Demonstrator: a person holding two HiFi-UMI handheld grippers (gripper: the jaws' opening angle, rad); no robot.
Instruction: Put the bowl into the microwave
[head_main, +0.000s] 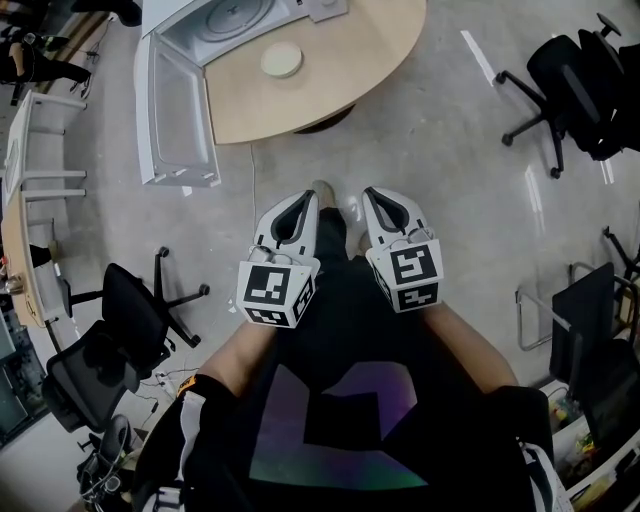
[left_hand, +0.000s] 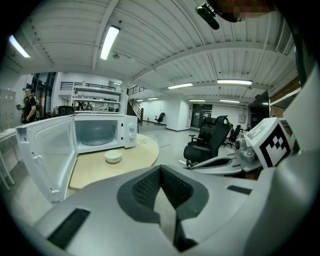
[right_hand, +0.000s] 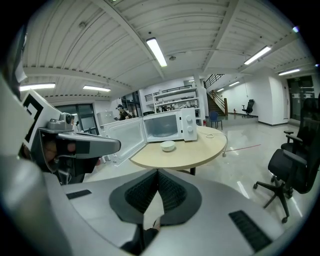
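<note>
Bowl (head_main: 281, 60): small, probably light, rigid, breakable, best pinched at rim; left gripper (head_main: 306, 200) and right gripper (head_main: 373, 196) pressed together, empty.

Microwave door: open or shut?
Open: the door stands wide off the microwave, cavity exposed, with the bowl outside on the table.

1. Bowl (head_main: 281, 60): small, round, off-white, seemingly empty. Upright on the pale wooden surface (head_main: 340, 80), just in front of the open cavity, apart from it and untouched.
2. Microwave (head_main: 240, 18): white, boxy, at the far edge of the same surface. Control knobs on the panel at the right of the cavity. Glass turntable visible inside, nothing on it.
3. Door (head_main: 178, 115): white, hinged at the left, swung fully open, jutting out past the surface's edge over the floor.
</note>
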